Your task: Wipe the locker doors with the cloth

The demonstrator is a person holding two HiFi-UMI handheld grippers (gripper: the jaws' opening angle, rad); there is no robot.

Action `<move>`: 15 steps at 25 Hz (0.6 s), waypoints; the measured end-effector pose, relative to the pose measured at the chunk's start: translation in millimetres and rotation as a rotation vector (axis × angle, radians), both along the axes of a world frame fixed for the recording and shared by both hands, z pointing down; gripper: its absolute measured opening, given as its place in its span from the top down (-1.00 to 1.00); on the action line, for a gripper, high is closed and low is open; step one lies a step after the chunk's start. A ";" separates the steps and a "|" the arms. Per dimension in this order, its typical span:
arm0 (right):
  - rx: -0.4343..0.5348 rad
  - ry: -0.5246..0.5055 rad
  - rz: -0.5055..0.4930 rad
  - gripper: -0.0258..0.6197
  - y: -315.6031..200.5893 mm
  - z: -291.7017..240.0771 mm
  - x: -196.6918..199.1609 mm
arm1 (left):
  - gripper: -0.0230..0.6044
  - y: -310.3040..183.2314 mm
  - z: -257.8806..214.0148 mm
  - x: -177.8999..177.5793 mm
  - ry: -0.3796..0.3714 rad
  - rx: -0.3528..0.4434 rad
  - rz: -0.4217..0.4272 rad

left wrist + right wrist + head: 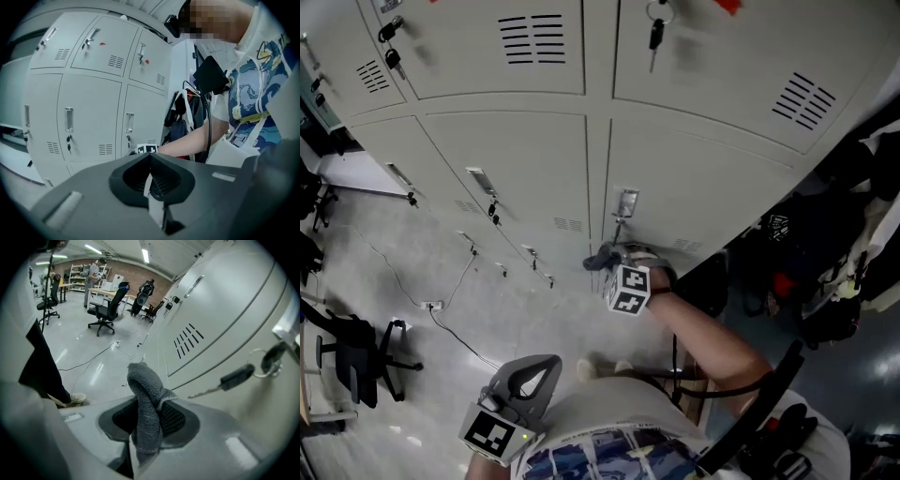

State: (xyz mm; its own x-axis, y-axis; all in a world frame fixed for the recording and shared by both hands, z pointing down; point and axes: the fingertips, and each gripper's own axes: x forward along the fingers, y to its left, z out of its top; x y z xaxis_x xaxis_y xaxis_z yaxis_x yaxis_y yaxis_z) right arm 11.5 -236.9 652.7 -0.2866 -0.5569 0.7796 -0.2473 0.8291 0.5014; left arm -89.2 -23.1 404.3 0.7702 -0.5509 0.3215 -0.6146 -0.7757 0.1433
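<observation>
Grey lockers fill the head view. My right gripper (614, 255) is shut on a grey cloth (598, 258), held against the lower locker door (694, 178) just below its handle (626, 202). In the right gripper view the cloth (143, 385) stands bunched up out of the right gripper (149, 420), with the door (225, 319) close on the right and a key (239, 376) hanging from its lock. My left gripper (525, 389) hangs low by the person's body, away from the lockers. In its own view the left gripper (151, 180) is shut with nothing in it.
Office chairs (356, 361) and a floor cable (441, 309) lie to the left of the lockers. Dark bags (825, 262) hang at the right end. Keys (656, 36) dangle from upper doors. Far off, people (93, 273) stand by desks and a chair (105, 310).
</observation>
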 end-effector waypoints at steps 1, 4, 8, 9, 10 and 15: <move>-0.003 -0.013 0.010 0.57 4.4 -5.4 1.5 | 0.92 0.1 0.0 -2.5 0.004 0.000 -0.003; -0.017 -0.074 0.048 0.57 21.2 -23.0 4.9 | 0.92 0.3 1.0 -8.5 0.014 0.005 -0.005; -0.050 -0.197 0.133 0.57 54.1 -49.7 12.5 | 0.92 0.6 0.5 -9.6 0.041 0.019 0.012; -0.055 -0.235 0.158 0.57 62.7 -58.0 14.0 | 0.92 0.3 0.1 -9.5 0.047 0.023 0.018; -0.058 -0.275 0.184 0.57 71.2 -67.0 15.8 | 0.92 0.2 -0.1 -8.9 0.052 0.028 0.025; -0.047 -0.496 0.312 0.57 114.7 -116.9 21.1 | 0.92 0.4 0.9 -5.5 0.077 0.037 0.058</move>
State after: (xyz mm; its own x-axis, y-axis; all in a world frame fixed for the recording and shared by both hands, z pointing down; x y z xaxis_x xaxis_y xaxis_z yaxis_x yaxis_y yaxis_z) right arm 32.6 -122.2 535.8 -0.4517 -0.6414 0.6202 -0.6787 0.6982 0.2278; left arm -94.7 -22.7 405.2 0.8228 -0.5151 0.2404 -0.5568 -0.8154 0.1586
